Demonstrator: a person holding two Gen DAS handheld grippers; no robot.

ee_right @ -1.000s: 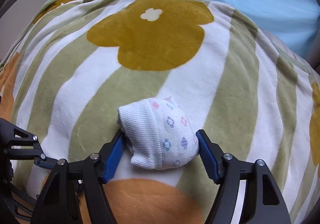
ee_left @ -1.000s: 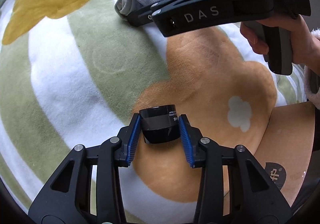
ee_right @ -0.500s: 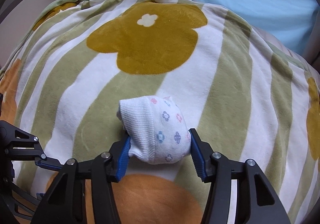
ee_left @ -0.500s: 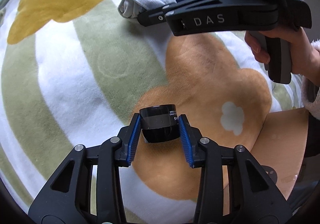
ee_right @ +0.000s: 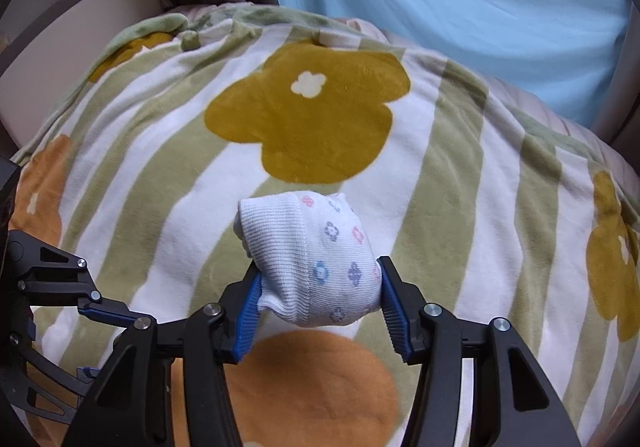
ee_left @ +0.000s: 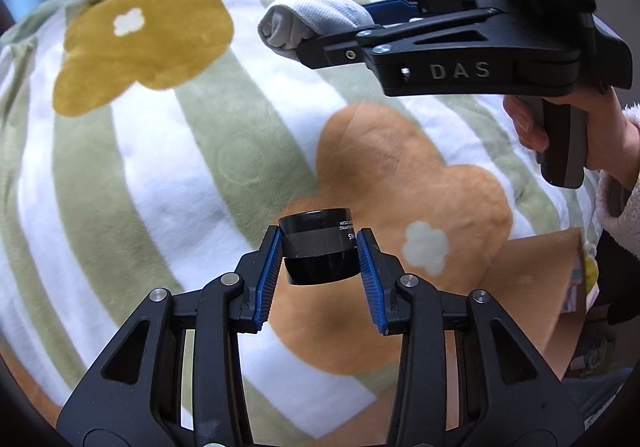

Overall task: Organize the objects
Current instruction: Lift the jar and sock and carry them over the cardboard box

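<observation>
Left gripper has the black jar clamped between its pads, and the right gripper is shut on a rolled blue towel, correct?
Not quite. The left gripper does clamp the black jar, but the right gripper is shut on a rolled white sock with small coloured flowers, not a blue towel. The right wrist view shows it clearly.

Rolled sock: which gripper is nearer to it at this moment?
Right. The right gripper is shut on the rolled sock, lifted off the blanket. The left gripper is apart from it, shut on a black jar.
</observation>
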